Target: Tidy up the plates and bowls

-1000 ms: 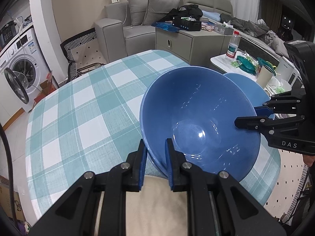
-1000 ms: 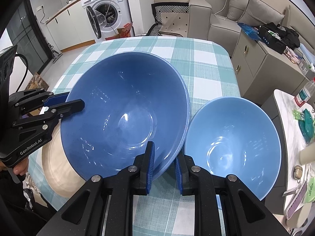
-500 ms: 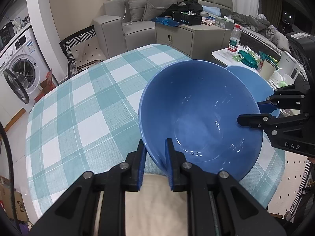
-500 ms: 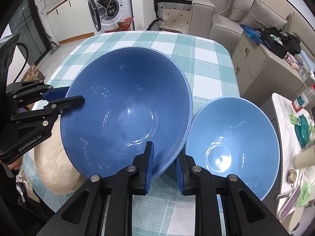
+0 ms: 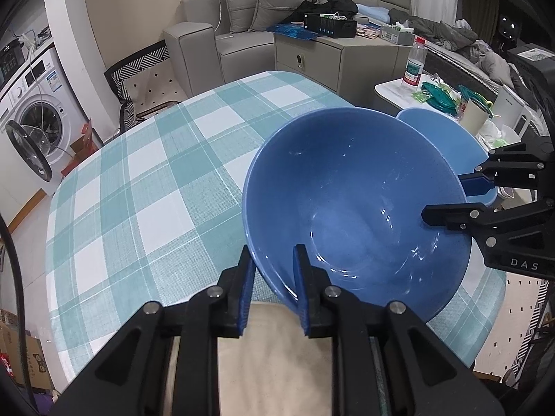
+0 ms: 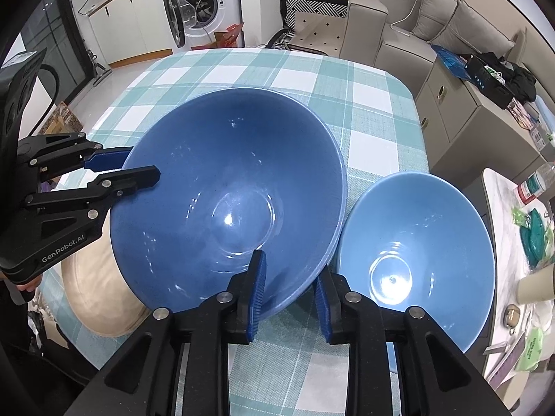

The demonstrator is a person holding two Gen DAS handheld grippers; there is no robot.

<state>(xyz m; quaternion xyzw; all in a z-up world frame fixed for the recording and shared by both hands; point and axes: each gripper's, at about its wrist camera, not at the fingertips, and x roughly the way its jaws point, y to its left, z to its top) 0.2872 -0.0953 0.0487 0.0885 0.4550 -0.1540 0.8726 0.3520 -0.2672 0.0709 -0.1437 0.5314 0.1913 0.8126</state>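
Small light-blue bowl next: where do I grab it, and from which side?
Pinch the small bowl by its thin rim at the near edge, coming down from above, one finger inside the wall, one outside. It stands upright and empty on the tablecloth, too wide to span, and the big bowl crowds its left side.

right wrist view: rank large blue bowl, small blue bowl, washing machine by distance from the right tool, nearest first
1. large blue bowl: its rim sits between the fingers of the right tool, whose jaws have just been opening.
2. small blue bowl: on the table, just right of the tool.
3. washing machine: across the room, beyond the table's far edge.
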